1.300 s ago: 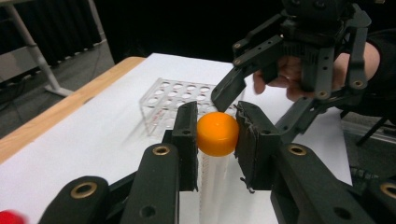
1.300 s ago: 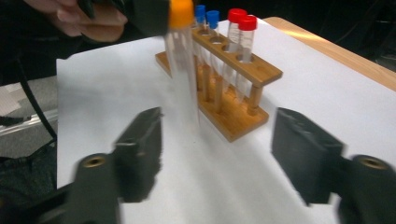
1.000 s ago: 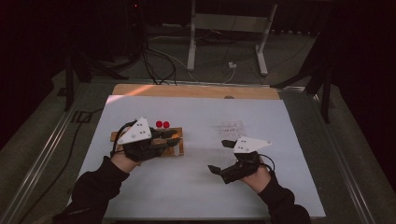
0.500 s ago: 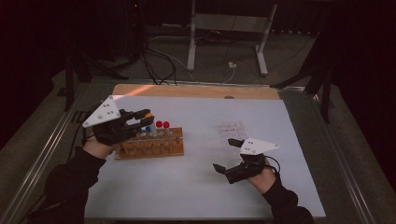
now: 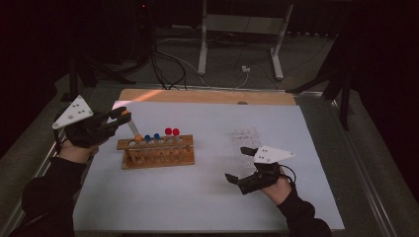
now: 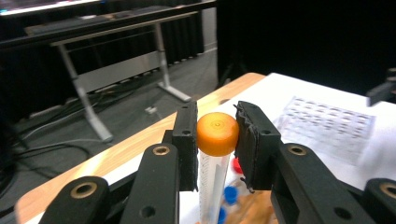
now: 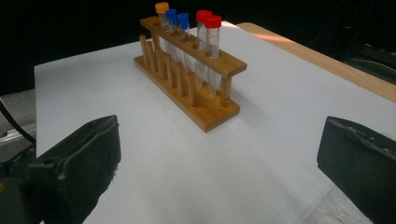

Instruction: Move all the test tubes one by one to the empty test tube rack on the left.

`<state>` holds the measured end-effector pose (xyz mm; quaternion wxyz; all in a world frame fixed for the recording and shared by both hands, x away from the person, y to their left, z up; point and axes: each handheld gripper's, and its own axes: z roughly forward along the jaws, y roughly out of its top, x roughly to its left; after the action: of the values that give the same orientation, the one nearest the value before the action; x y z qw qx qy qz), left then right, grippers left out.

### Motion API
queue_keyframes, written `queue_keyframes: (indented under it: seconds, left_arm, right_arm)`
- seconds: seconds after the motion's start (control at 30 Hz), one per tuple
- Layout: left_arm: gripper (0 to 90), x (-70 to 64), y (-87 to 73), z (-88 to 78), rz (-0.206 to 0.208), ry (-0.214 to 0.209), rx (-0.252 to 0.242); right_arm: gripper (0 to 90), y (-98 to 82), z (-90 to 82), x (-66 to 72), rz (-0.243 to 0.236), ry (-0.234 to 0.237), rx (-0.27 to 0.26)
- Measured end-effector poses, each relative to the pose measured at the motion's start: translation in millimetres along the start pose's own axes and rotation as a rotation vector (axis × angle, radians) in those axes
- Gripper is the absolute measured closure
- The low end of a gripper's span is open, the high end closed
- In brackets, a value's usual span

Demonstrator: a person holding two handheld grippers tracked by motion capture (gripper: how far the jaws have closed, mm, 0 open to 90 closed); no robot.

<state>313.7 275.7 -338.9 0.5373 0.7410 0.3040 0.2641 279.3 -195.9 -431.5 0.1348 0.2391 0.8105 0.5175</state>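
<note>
The left gripper [image 5: 120,116] is clamping the orange screw cap of a clear plastic test tube [image 6: 215,154], its two black jaws pressing on either side of the cap as the left gripper view shows. In the high view that orange-capped tube [image 5: 132,126] is hanging aslant from the jaws, above and to the left of the left end of the wooden test tube rack [image 5: 157,152]. Its lower tip seems to be clear of the rack's holes, though the dim light makes that hard to confirm.

The rack is standing on the white table sheet [image 5: 197,197] and carrying another orange-capped tube [image 7: 162,9], two blue-capped tubes [image 7: 177,19] and two red-capped tubes [image 7: 208,21], all upright in the top bar. A clear plastic well tray [image 5: 245,136] is lying to the right of the rack, near the right gripper [image 5: 239,165]. That gripper is resting low over the sheet with its jaws spread wide and nothing between them.

The held tube is probably light and stiff, looking empty, with smooth, slippery walls and a narrow tapered end. The cap is the better place to grip: it is wider than the body, so the pads are getting a ledge to bear on. Held only at the top, though, the tube is free to swing, so lining the tip up with any hole or well will want slow, steady hands.
</note>
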Motion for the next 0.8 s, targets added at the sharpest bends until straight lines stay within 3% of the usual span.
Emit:
queue_keyframes:
  seconds: [0.33,0.8]
  left_arm:
    - [71.8,18.6,-21.9,1.4,-0.055,0.046,0.027]
    - [71.8,22.9,-52.0,16.5,-0.106,0.040,0.065]
  right_arm:
    - [0.0,0.5,-0.3,0.3,0.002,0.003,0.003]
    - [0.0,0.6,-1.3,0.2,0.003,0.007,0.002]
